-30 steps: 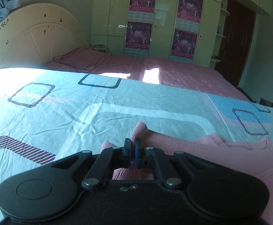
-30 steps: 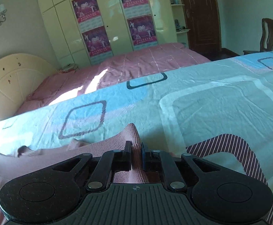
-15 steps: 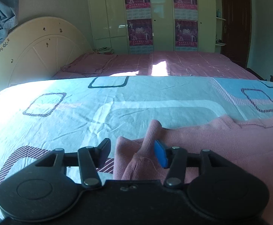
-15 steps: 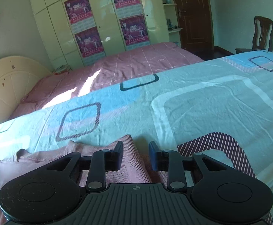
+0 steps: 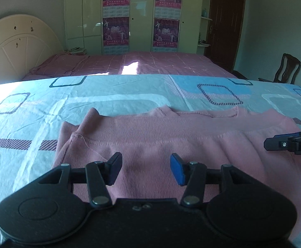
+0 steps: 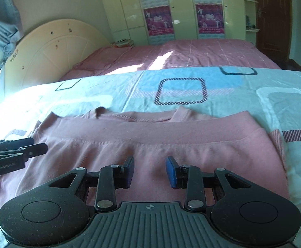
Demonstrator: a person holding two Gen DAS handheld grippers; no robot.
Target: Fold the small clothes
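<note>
Right wrist view: "GenRobot.AI" reads on the left gripper [image 6: 16,150]; both jaws spread above the folded pink knit sweater [image 6: 171,144].

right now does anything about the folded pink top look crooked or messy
Mostly tidy: the pink top lies folded flat on the patterned sheet. One thing stands out: its left corner pokes up in a small peak instead of lying flat. Both the left gripper and right gripper are open, holding nothing.

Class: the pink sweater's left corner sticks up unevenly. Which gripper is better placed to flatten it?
Left. The left gripper, open, hovers nearer the raised corner of the pink sweater. The right gripper sits towards the opposite side.
</note>
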